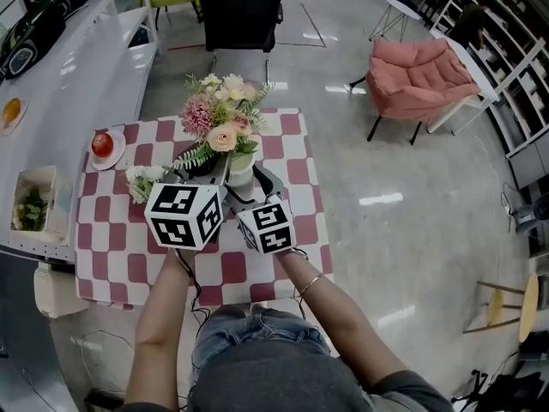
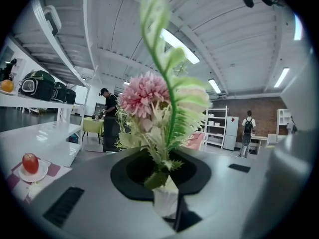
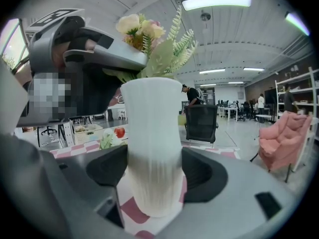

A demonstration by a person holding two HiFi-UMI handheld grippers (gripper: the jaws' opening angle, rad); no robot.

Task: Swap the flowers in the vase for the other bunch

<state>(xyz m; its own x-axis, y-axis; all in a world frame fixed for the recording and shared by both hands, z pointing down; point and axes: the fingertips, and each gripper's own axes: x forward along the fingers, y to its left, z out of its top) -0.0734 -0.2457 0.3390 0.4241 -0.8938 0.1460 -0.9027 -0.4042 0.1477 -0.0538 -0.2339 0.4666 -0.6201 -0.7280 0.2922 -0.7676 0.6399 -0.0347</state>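
Observation:
A white ribbed vase (image 1: 241, 166) (image 3: 152, 133) stands on the checked table (image 1: 287, 148). My right gripper (image 1: 250, 184) (image 3: 152, 185) is shut on the vase low down, one pad on each side. A bunch of pink and peach flowers with fern leaves (image 1: 221, 118) (image 2: 149, 98) (image 3: 149, 39) stands upright right over the vase mouth. My left gripper (image 1: 204, 172) (image 2: 169, 205) is shut on its white-wrapped stem, and in the right gripper view the left gripper (image 3: 84, 49) sits beside the vase rim. A second bunch of white flowers (image 1: 140, 182) (image 3: 107, 139) lies on the table to the left.
A red apple on a small plate (image 1: 103, 145) (image 2: 30, 162) sits at the table's far left corner. A tray of greens (image 1: 33, 206) rests on the white counter on the left. A black office chair (image 1: 240, 11) stands behind the table, and a pink armchair (image 1: 420, 75) to the right.

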